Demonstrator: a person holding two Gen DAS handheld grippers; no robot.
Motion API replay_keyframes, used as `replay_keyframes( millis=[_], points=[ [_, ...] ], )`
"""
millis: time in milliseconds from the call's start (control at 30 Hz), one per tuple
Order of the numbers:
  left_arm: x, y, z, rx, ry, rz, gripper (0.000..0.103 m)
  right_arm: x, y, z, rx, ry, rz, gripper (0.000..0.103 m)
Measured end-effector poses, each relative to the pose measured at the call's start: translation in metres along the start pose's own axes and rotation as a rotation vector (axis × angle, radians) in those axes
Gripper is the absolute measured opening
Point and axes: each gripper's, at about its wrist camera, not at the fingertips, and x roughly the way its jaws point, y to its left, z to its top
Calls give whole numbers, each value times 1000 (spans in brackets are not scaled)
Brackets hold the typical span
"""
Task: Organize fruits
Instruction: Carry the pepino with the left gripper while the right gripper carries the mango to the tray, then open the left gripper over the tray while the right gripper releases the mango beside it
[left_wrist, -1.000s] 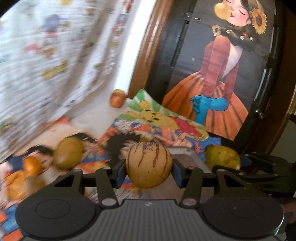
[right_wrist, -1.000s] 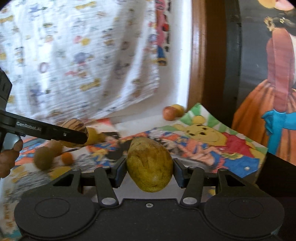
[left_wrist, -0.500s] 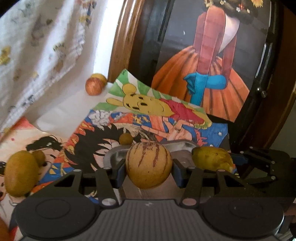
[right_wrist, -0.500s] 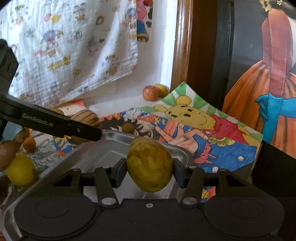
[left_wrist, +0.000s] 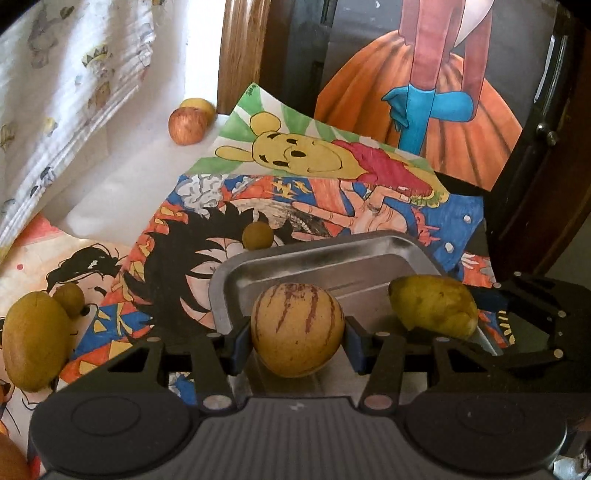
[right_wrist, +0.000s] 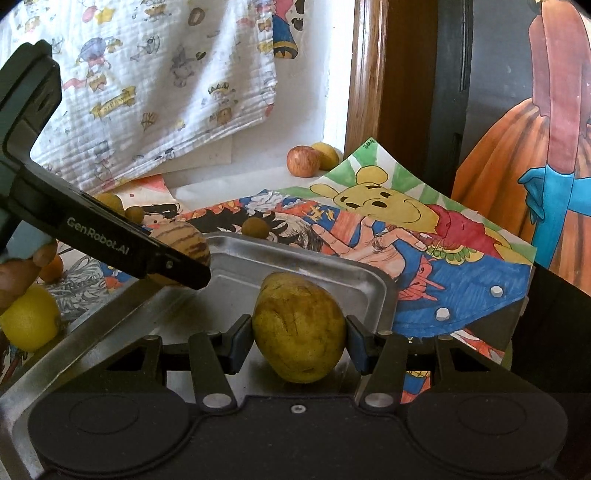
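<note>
Fruits: striped melon (left_wrist: 297, 328) clamped in left gripper (left_wrist: 297, 334), yellow-green mango (right_wrist: 300, 326) clamped in right gripper (right_wrist: 300, 332); both poised above steel tray (right_wrist: 373, 280), presumably for deposit; others loose across bench.

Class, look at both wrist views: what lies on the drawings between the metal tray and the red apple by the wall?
A small round brown fruit near the metal tray rim; beyond it, bare drawings and white surface up to the red apple. Both views show it.

Striped melon (left_wrist: 297, 328), yellow-green mango (right_wrist: 301, 326), gripped
</note>
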Motion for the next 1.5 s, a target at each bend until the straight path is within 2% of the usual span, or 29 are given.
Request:
replay_keyframes(
  millis=[133, 300, 433, 500, 600, 800, 867, 933, 1067, 1367, 1500],
  points=[
    [5, 2, 1, -13, 43, -14, 56, -1, 0, 0, -5, 0, -2, 55],
    [6, -1, -1, -4, 54, -17, 57, -2, 1, 0, -4, 1, -7, 55],
    [-1, 0, -3, -7, 22, -26, 68, -7, 4, -2, -7, -7, -16, 57],
    [-6, 1, -5, -13, 8, -12, 78, -12, 5, -2, -14, -11, -16, 57],
    [-15, 3, -7, -29, -11, 0, 79, -20, 10, -1, -32, -24, -32, 59],
    [-52, 9, -17, -99, -106, -17, 92, -48, 20, 3, -20, -64, -36, 72],
    [-67, 7, -23, -107, -142, -11, 100, -61, 25, 5, -18, -85, -35, 78],
    [-84, 6, -32, -116, -190, 11, 102, -75, 30, 6, -17, -106, -36, 82],
    [-114, 1, -55, -118, -263, 55, 102, -101, 41, 6, -11, -144, -31, 89],
    [-167, -12, -105, -105, -344, 122, 103, -158, 66, -4, 9, -197, -37, 102],
    [-186, -18, -128, -90, -369, 134, 103, -180, 78, -13, 25, -196, -38, 102]
  ],
)
